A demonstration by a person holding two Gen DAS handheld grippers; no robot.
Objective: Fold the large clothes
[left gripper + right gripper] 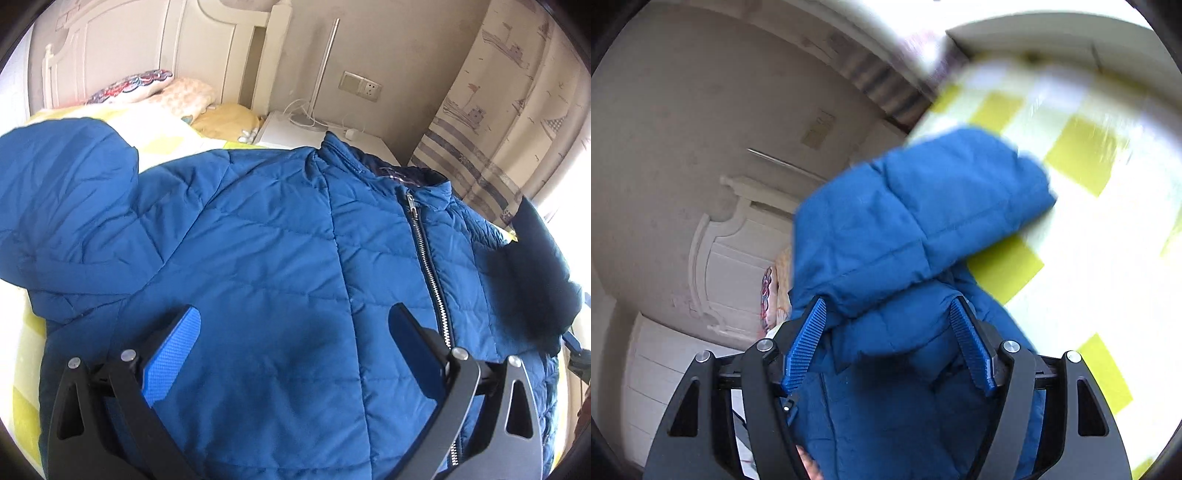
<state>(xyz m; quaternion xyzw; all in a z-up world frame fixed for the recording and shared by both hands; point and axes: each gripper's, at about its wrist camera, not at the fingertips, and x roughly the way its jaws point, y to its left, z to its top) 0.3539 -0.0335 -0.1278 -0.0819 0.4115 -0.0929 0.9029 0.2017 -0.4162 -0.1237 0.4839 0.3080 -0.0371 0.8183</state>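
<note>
We see a bed [162,144] with a yellow-and-white checked cover, pillows [155,88] against its white headboard [122,48]. Beside it stands a white nightstand [291,133] with a lamp [325,70]. The beige wall [399,44] carries a socket [360,86]; a ship-print curtain [509,110] hangs by a bright window.

In the right wrist view motion blur smears the yellow-checked bedspread [1082,155] and the far edge of the blue jacket's sleeve [923,214]. The jacket [277,240] runs past the bottom edge of the left wrist view, hiding its hem. A dark fold at its right [543,266] is too shadowed to identify. The wall socket [360,86] is too small for detail.
</note>
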